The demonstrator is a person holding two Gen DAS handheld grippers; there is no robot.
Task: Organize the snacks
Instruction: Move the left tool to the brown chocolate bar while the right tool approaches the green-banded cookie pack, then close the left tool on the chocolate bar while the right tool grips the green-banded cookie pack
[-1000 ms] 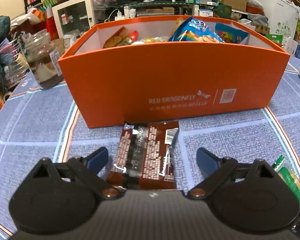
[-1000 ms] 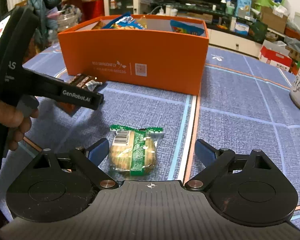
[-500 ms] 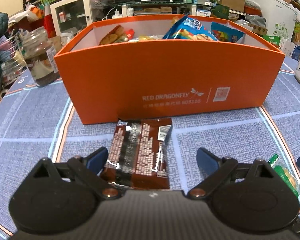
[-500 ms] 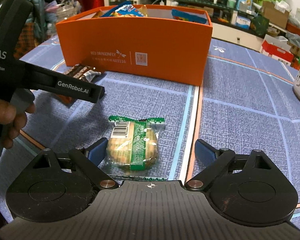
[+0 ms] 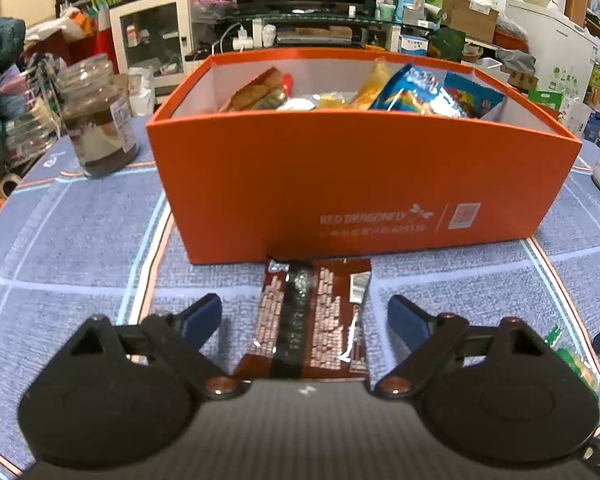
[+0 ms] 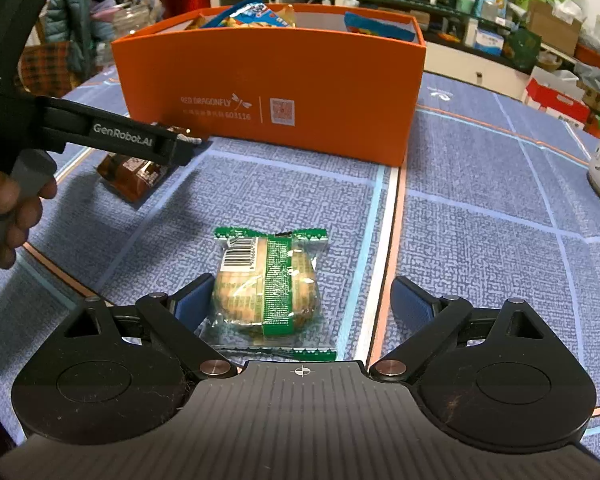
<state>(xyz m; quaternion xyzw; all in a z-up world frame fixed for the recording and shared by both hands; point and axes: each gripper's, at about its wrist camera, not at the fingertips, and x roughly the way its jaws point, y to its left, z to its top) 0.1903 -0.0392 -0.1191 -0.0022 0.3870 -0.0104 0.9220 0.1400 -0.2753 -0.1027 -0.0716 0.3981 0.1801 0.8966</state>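
One box (image 5: 364, 184), two loose snacks (image 6: 266, 280) (wrapped)

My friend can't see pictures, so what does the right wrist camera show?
Open right tongs sit around a green-striped clear snack packet lying on a blue patterned tablecloth. Behind stands an orange box filled with snacks, and the left tongs reach over a brown wrapped bar.

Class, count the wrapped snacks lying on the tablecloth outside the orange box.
2: a brown bar between the left gripper's open fingers, against the box; a green-wrapped cake between the right gripper's. Others may be hidden.
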